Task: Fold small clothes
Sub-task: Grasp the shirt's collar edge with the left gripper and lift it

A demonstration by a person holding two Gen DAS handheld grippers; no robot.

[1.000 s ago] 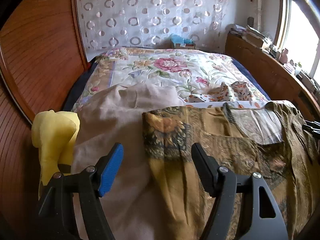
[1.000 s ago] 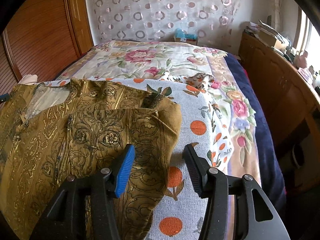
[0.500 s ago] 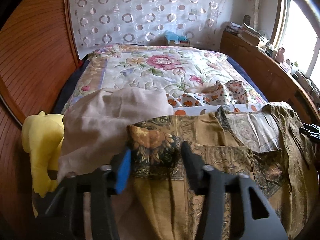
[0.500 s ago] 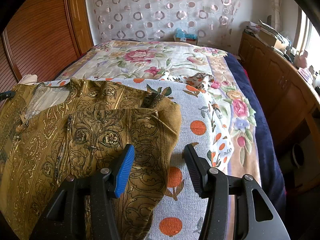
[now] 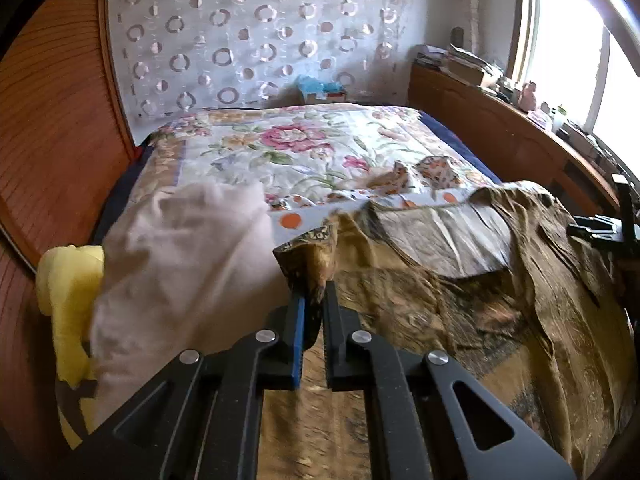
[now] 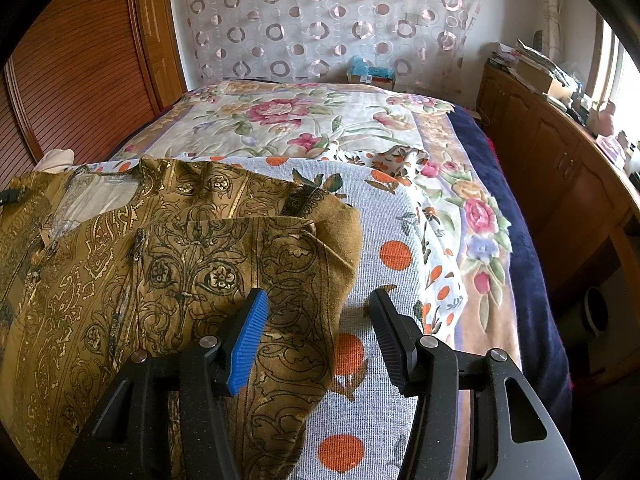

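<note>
Pinching one sleeve [image 5: 310,258] of the single brown top [image 6: 132,264] at frame centre, the left claw [image 5: 314,300] has just been closing; the right claw [image 6: 318,308] gapes empty, lower centre. One bed [image 6: 320,120].

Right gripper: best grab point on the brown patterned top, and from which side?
Take the folded sleeve edge of the brown patterned top, coming in from its right side. That edge lies free on the dotted cloth, just ahead of the open right gripper. The left gripper already pinches the opposite sleeve.
</note>
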